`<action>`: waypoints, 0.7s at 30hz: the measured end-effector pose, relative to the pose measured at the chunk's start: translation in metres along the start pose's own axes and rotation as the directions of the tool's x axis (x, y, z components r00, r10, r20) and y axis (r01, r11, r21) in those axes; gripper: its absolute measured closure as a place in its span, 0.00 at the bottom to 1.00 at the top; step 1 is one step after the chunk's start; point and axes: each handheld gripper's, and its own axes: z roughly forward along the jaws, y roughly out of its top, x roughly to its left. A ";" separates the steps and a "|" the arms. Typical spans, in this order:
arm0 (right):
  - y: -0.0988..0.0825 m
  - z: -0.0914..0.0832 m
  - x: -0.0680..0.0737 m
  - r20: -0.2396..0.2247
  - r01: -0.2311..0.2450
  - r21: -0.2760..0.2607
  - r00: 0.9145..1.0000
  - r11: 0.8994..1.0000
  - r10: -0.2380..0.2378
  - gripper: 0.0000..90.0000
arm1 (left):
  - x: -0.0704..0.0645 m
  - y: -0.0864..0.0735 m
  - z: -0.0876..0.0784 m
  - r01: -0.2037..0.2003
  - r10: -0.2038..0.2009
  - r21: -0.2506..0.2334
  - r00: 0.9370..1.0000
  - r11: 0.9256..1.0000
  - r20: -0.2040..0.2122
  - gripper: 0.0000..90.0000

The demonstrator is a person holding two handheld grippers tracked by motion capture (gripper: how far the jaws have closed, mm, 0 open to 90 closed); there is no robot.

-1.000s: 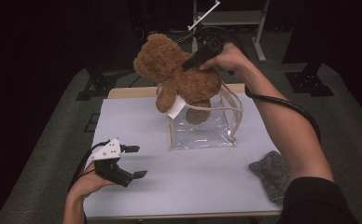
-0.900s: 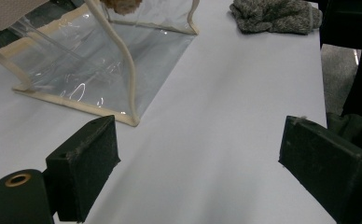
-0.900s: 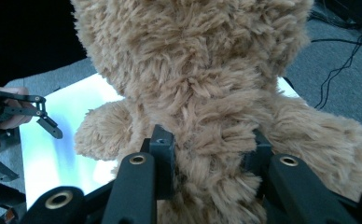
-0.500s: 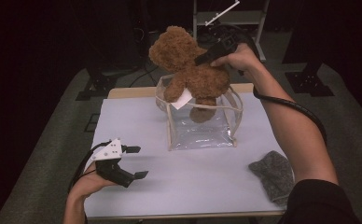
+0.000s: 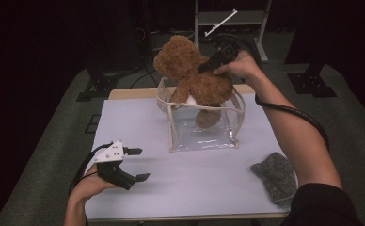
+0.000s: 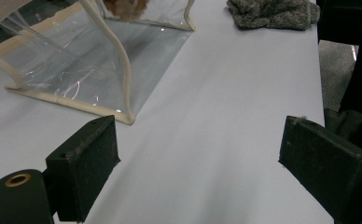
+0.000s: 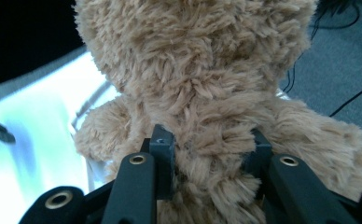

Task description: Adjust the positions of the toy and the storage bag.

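My right hand-held gripper (image 5: 208, 67) is clamped on the fluffy brown plush teddy bear (image 5: 190, 75); in the right gripper view its jaws squeeze the fur just below the head (image 7: 207, 154). I have the bear upright over the open top of the clear plastic bag with cream piping (image 5: 203, 127), its lower body already inside the rim and one foot showing through the front wall. A white tag shows at the bear's lower side.

The bag stands toward twelve o'clock on the white table (image 5: 190, 183), near the far edge. My left hand-held gripper (image 5: 134, 165) rests low at about seven o'clock, well apart from the bag, its jaws spread wide with nothing between them; in the left gripper view they frame bare table top, with the bag's near corner (image 6: 123, 112) ahead.

A crumpled grey knitted cloth (image 5: 274, 176) lies at four o'clock near the table's right edge, close beside my right forearm, and I cannot tell whether they touch.
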 end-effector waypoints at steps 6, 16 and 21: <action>-0.013 0.017 0.005 -0.002 0.042 0.073 0.999 0.996 -0.042 0.72 | 0.000 0.001 -0.001 -0.003 0.003 -0.003 1.000 1.000 -0.002 0.12; -0.033 0.028 0.011 0.002 0.056 0.141 0.998 0.988 -0.056 0.72 | -0.001 0.001 -0.001 -0.003 0.003 -0.001 1.000 1.000 0.001 0.12; -0.041 0.035 0.015 0.004 0.068 0.195 0.998 0.979 -0.070 0.73 | -0.001 0.001 -0.002 -0.004 0.004 0.000 1.000 1.000 0.000 0.12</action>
